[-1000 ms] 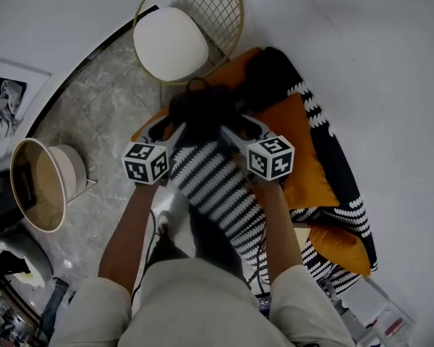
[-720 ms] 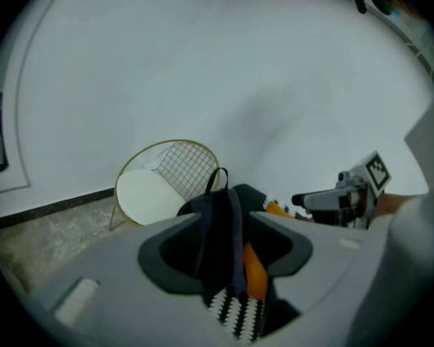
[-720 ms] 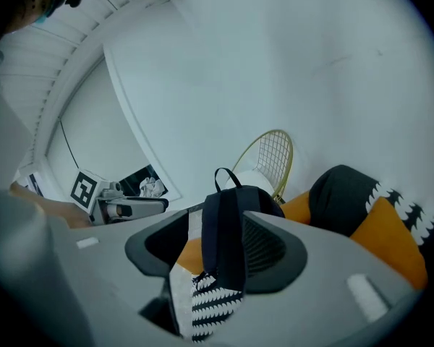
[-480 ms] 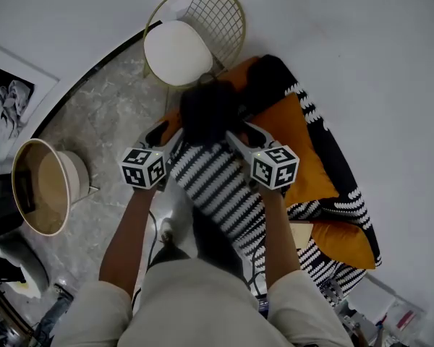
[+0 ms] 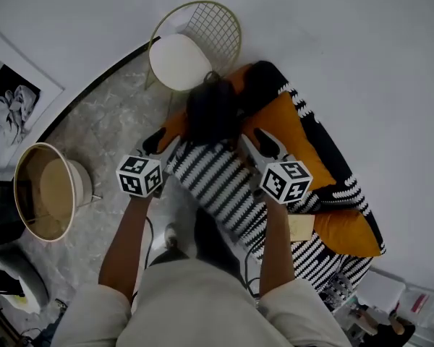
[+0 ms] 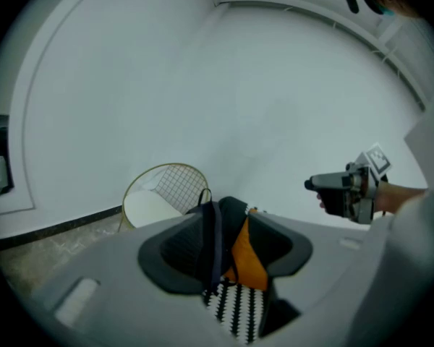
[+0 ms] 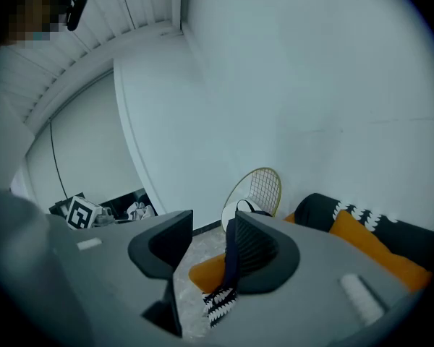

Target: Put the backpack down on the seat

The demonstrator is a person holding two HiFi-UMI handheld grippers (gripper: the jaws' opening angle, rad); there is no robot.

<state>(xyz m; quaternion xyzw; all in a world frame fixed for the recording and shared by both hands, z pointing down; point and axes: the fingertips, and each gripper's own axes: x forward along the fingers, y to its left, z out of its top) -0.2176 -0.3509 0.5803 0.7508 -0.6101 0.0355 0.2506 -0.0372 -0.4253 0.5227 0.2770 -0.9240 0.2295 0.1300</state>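
Setting: a sofa (image 5: 325,150) with orange cushions (image 5: 286,125) and a black-and-white throw (image 5: 325,255) runs along the right, from near to far. A gold wire chair (image 5: 213,35) stands just left of its far end. The chair's round white seat (image 5: 177,60) has nothing on it.

Item: the backpack (image 5: 217,183) has a zigzag black-and-white body and a dark top. It is held up between the two grippers in front of the person, with its top toward the chair. It is not on any seat yet. In the head view it overlaps the sofa's left edge, just short of the chair.

The left gripper (image 5: 161,142) has its jaws apart. A dark strap (image 6: 214,248) runs down through the gap along the left jaw, and orange shows in the rest of the gap. It looks hooked, not pinched.

The right gripper (image 5: 254,142) has its jaws well apart, though they have just been closing somewhat. The second strap (image 7: 232,259) lies between them, against the right jaw only.

Step (judgement): this is the carry, before set-down. The target is probably the chair seat, but the sofa cannot be ruled out.

Next: take the pack farther until its base is over the seat. Lower both grippers evenly until the straps slacken, then slide the jaws out. An unclamped strap could slip off on the way.
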